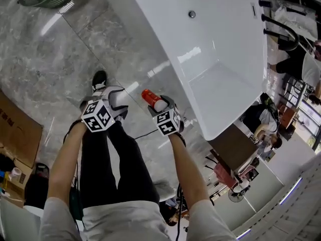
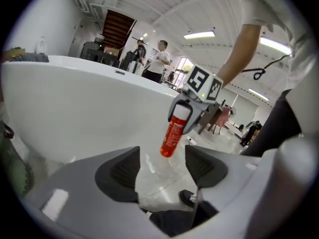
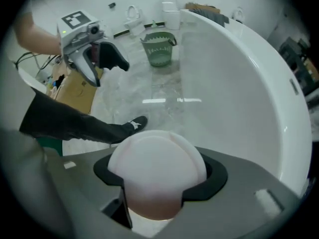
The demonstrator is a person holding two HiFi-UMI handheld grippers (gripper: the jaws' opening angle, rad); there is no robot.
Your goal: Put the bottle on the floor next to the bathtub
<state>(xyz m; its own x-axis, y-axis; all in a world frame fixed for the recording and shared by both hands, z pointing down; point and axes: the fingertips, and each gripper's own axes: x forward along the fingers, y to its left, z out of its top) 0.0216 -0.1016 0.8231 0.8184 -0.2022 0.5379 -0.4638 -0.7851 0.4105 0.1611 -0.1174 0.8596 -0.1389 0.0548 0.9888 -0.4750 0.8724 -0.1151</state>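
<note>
one grey marble floor [image 1: 60,59] with a big white bathtub [image 1: 215,49] on it. left gripper [image 2: 162,167] has its jaws apart, empty. right gripper [image 1: 161,108] is clamped on the white cap end of a red bottle [image 1: 149,97], held up just beside the tub.

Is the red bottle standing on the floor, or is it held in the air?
In the air. The right gripper is shut on the bottle, which hangs tilted above the floor beside the bathtub.
</note>
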